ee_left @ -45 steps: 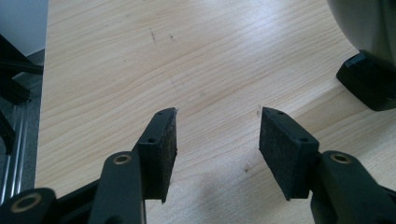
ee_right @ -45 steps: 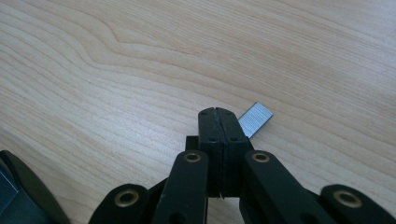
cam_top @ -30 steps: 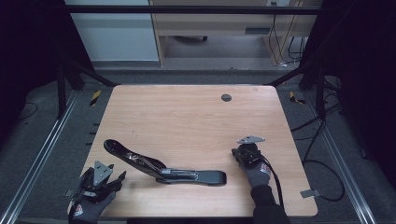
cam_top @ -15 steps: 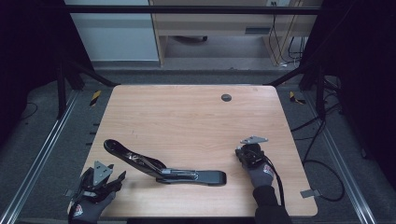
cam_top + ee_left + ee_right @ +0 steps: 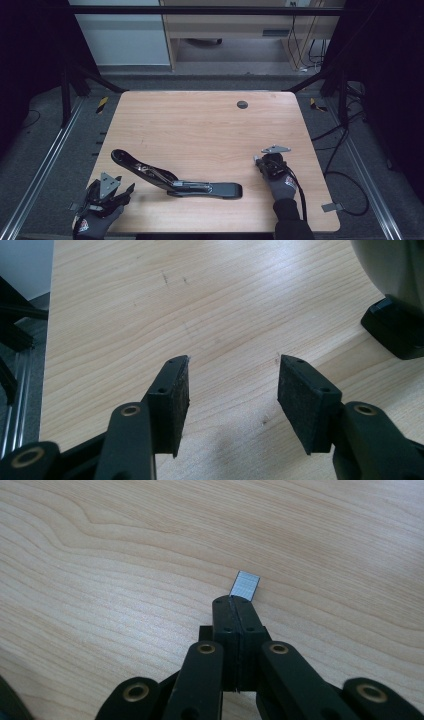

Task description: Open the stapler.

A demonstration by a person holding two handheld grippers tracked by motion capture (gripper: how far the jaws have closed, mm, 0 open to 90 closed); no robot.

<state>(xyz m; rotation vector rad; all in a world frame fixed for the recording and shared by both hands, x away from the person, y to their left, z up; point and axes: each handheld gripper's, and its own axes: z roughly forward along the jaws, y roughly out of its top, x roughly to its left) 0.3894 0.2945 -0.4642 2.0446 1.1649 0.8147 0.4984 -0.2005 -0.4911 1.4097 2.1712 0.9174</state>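
Right, the right gripper [image 5: 234, 601] pinched a strip of staples [image 5: 247, 586], likely light and brittle; the left gripper [image 5: 231, 385] gaped empty near the open stapler [image 5: 175, 177].

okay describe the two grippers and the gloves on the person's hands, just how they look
Both grippers, left and right, are black, with brass-coloured pivot rivets, flat dark pads and grey three-cornered plates on top. The gloves are dark grey with a red-and-white mark; a black cable trails from the right one.

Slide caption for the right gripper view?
Right tongs shut on a small strip of staples above the wooden table.
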